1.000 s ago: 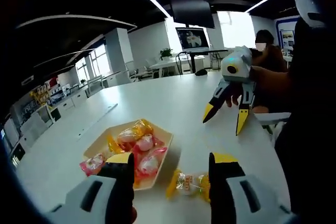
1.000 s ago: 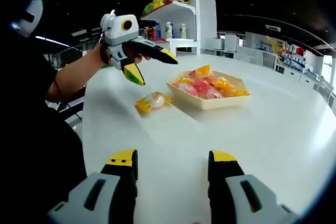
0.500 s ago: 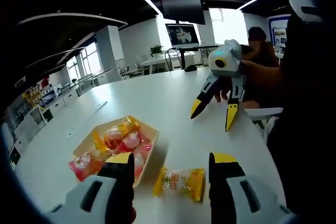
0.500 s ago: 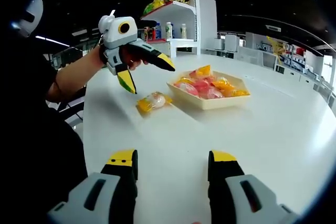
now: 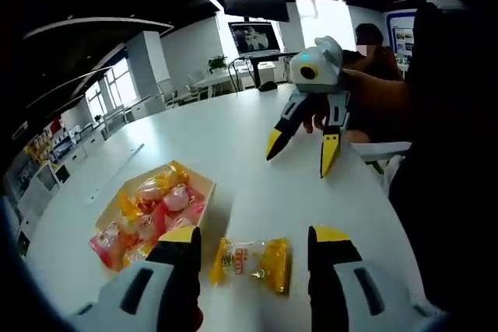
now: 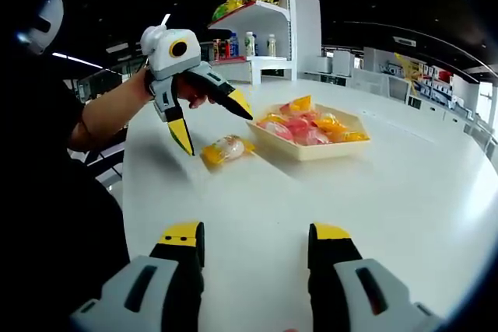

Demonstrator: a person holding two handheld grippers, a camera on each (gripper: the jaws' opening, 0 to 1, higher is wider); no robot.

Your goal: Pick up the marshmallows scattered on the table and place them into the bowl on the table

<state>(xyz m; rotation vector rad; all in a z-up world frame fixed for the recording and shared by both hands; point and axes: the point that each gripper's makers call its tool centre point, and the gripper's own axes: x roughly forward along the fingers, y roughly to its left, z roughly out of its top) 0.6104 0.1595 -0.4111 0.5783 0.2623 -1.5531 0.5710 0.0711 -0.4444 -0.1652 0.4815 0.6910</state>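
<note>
A yellow-wrapped marshmallow (image 5: pixel 250 262) lies on the white table (image 5: pixel 226 134), low between the yellow tips of my open left gripper (image 5: pixel 253 240). Just left of it stands the pale hexagonal bowl (image 5: pixel 201 184), heaped with pink and yellow wrapped marshmallows. In the right gripper view the same marshmallow (image 6: pixel 224 149) lies beside the bowl (image 6: pixel 311 153), and the left gripper (image 6: pixel 213 126) hovers over it with jaws spread wide. My right gripper (image 6: pixel 255 235) is open over bare table with nothing between its fingers. From the left gripper view the right gripper (image 5: pixel 302 155) hangs open above the table.
A white shelf (image 6: pixel 261 5) with bottles and snacks stands behind the bowl. The table's curved edge (image 5: pixel 381 215) runs close to the person holding the grippers. Another person (image 5: pixel 369 44) sits beyond the table, near a screen (image 5: pixel 253 36).
The left gripper has dropped and tilted down toward the loose marshmallow, which now sits nearer between its tips. The right gripper has stayed put.
</note>
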